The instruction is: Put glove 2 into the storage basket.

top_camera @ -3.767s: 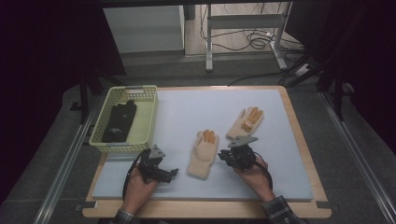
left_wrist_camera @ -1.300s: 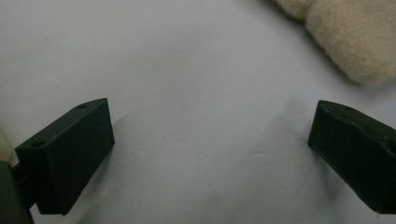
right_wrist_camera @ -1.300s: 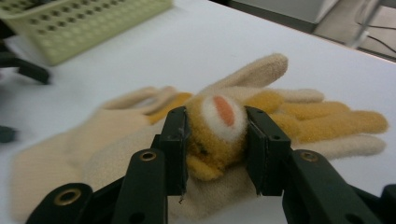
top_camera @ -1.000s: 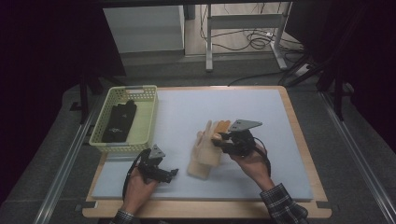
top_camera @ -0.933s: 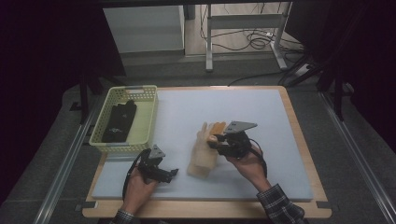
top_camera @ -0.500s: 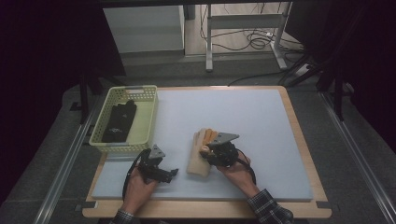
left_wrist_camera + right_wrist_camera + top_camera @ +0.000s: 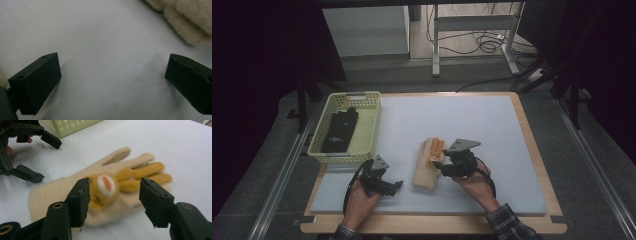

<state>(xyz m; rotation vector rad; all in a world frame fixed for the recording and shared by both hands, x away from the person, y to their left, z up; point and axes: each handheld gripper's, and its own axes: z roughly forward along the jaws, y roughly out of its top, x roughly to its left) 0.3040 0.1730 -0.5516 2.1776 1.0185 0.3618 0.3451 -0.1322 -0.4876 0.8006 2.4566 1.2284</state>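
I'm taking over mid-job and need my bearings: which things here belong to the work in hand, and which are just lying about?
In the job:
- cream knitted glove with an orange animal patch, lying on the white mat
- right gripper, open over the patch
- left gripper, open beside the glove's cuff

Lying about:
- pale green plastic basket
- black gloves inside it

High view: dim room, dark surrounds, table (image 7: 472, 120) lit evenly from above, soft shadows. Left gripper view: sharp jaws, fuzzy fabric beyond right jaw soft-focus. Right gripper view: glove (image 7: 100, 192) between jaws slightly motion-blurred; bkgd above jaws bright, mild glare.
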